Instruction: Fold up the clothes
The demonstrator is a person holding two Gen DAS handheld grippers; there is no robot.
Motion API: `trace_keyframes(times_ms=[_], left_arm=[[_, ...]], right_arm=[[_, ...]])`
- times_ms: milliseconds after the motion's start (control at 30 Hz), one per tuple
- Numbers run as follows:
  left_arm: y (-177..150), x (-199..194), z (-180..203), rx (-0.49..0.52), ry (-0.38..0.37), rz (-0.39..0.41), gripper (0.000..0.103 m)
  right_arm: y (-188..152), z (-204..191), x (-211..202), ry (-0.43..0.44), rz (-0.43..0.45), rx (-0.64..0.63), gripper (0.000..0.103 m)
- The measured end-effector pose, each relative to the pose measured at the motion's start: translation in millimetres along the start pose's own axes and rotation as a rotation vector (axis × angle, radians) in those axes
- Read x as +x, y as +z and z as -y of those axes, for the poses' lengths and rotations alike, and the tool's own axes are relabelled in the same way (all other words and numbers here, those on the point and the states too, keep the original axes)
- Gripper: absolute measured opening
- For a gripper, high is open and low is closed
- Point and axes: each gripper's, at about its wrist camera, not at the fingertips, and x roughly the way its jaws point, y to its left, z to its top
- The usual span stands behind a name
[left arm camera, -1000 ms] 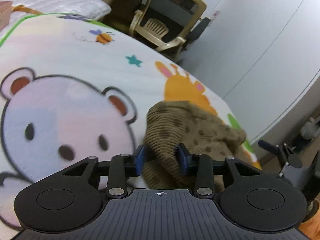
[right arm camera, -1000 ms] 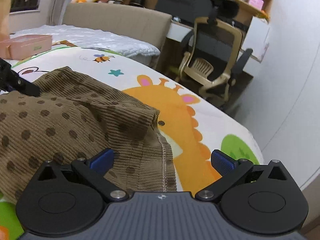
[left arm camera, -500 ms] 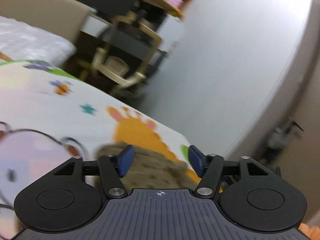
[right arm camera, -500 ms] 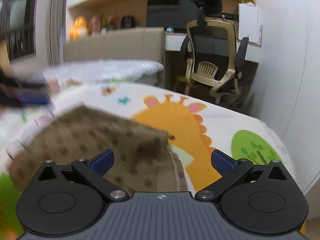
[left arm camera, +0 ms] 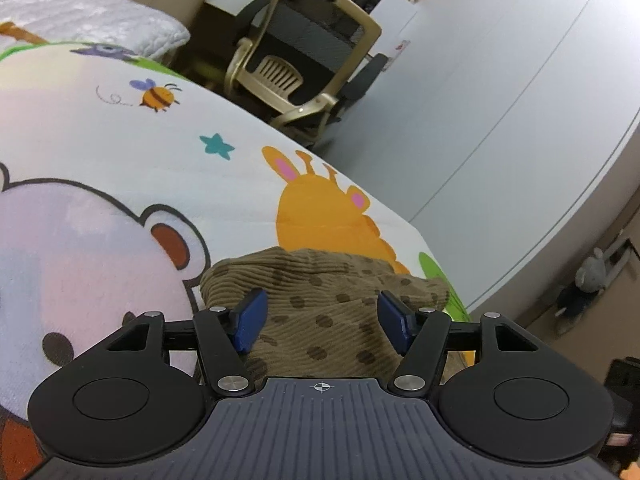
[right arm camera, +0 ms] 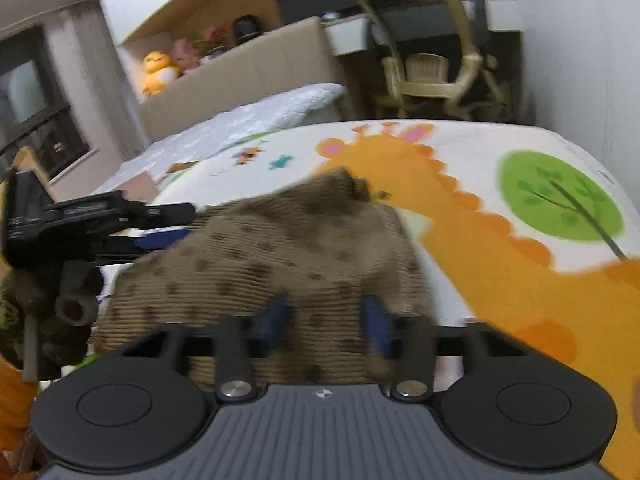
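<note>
A brown corduroy garment with dark dots (left arm camera: 320,304) lies bunched on the cartoon-print bed cover (left arm camera: 120,168). My left gripper (left arm camera: 320,320) is open, its blue pads either side of the cloth's near part without clamping it. In the right wrist view the same garment (right arm camera: 280,248) lies in front of my right gripper (right arm camera: 324,322), whose blue pads stand partly closed around a fold of the cloth; the view is blurred. The left gripper's side (right arm camera: 80,220) shows at the garment's left edge.
A beige and black office chair (left arm camera: 304,60) stands beyond the bed's far edge, next to a grey wall (left arm camera: 500,80). A white quilt (left arm camera: 80,24) lies at the head of the bed. Plush toys (right arm camera: 160,72) sit on the headboard shelf.
My left gripper let go of the garment and opened wide. My right gripper narrowed from wide open and moved over the cloth. The garment now lies more bunched.
</note>
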Motion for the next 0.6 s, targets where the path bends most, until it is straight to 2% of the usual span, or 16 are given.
trace_keyframes(times_ms=[100, 167, 233, 433, 533, 600], left_arm=[[0, -3, 0, -0.002, 0.003, 0.000, 0.068], [-1, -4, 3, 0.012, 0.005, 0.000, 0.073], [-2, -4, 7, 0.031, 0.008, 0.002, 0.077], [-4, -7, 9, 0.042, 0.003, 0.002, 0.079], [-3, -8, 5, 0.039, 0.021, 0.007, 0.079], [-3, -8, 2, 0.037, 0.033, 0.011, 0.079]], right_arm=[[10, -29, -18, 0.046, 0.090, -0.142, 0.007], [17, -39, -29, 0.014, 0.149, -0.206, 0.007], [20, -36, -27, -0.033, 0.150, -0.218, 0.007], [-14, 0, 8, -0.221, -0.047, -0.189, 0.005], [-12, 12, -2, -0.233, -0.056, -0.151, 0.003], [0, 15, -11, -0.255, -0.017, -0.144, 0.004]])
